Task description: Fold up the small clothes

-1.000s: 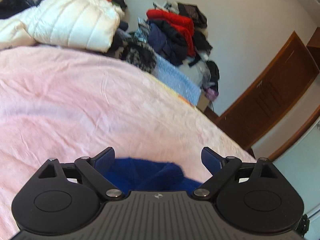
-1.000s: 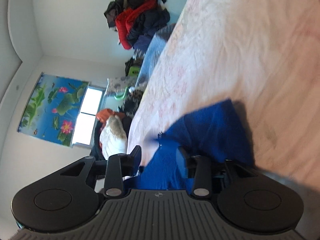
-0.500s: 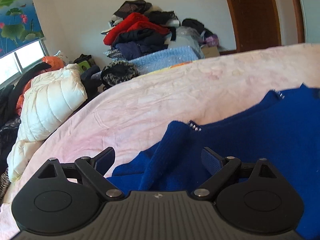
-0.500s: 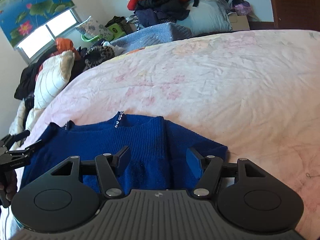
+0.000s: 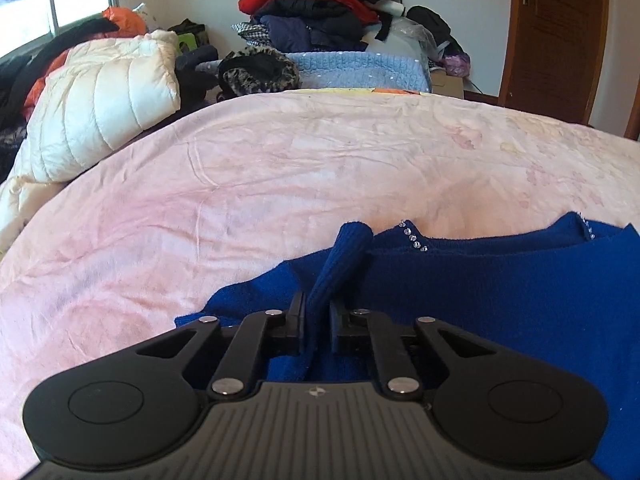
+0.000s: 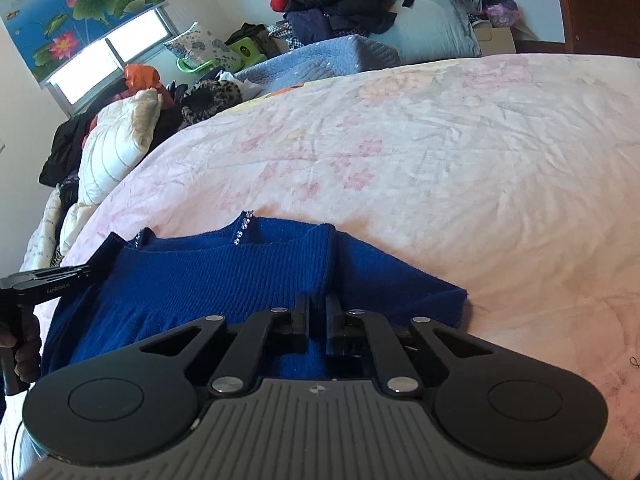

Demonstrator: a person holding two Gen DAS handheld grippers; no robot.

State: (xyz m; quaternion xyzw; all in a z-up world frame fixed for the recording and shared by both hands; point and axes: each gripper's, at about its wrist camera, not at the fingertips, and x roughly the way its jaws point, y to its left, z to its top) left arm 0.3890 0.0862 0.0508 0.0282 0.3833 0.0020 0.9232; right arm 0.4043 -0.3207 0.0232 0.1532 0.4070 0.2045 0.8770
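Both pinched on blue ribbed knit sweater (image 6: 224,276): left gripper (image 5: 318,326) on raised fold, right gripper (image 6: 318,324) on sleeve seam. Risk: thin knit slipping out when lifted, dragging pink floral bedspread (image 5: 280,168).

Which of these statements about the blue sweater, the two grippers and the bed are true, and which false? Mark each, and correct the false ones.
1. The left gripper is shut on a ridge of the blue sweater. True.
2. The right gripper is wide open above bare bedding. False: it is shut on the sweater's fabric.
3. The sweater lies on a pink floral bedspread. True.
4. The sweater's neckline carries no decoration. False: small rhinestones line it.
5. A white puffer jacket lies beyond the bedspread. True.
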